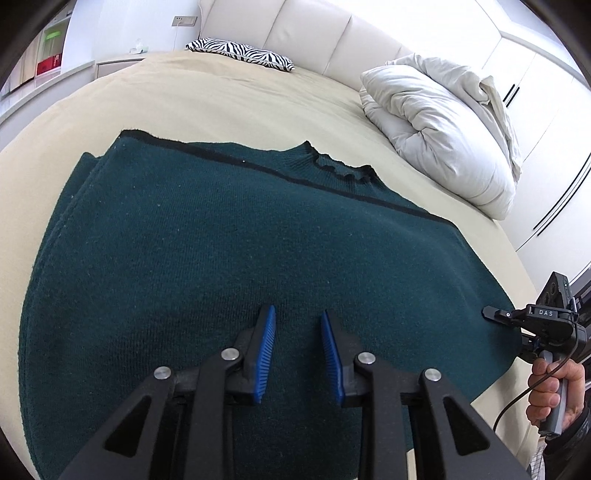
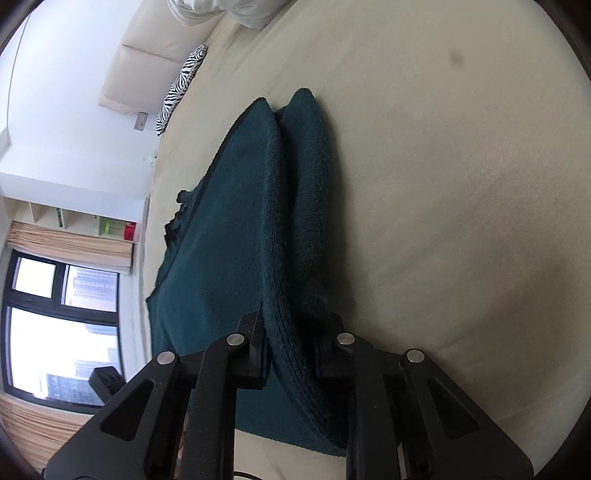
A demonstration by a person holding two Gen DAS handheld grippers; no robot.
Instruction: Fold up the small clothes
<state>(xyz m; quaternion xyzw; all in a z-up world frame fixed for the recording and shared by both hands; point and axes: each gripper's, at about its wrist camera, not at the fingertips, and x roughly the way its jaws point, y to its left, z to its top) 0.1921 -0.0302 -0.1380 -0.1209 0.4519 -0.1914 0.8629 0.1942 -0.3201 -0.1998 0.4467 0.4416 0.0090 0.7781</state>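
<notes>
Knitwear fills the middle of the beige bed (image 1: 229,96): a dark green knitted sweater (image 1: 221,236) lies flat, partly folded, with a black trim line running across it and its ribbed collar at the far edge. Left of the sweater, bare bed cover reaches the mattress side, with white shelving (image 1: 48,62) beyond. The sweater's left border shows stacked, doubled layers.

Over the sweater's near middle hangs the left claw (image 1: 297,321), its blue ribbed pads (image 1: 266,350) parted by a narrow gap with nothing between them; whether the tips touch the knit I cannot tell.

Beyond the sweater's far edge lies a wide strip of free cover up to a zebra-striped pillow (image 1: 240,53) and the cream padded headboard (image 1: 314,33).

At the sweater's right edge, the right claw (image 2: 291,332) is closed on the thick folded hem, with the layers squeezed between its black fingers (image 2: 255,350); a hand (image 1: 554,391) grips its handle. Right of and beyond the sweater sits a rumpled white duvet (image 1: 443,125), apart from the sweater, with white wardrobe doors (image 1: 535,110) beyond.
</notes>
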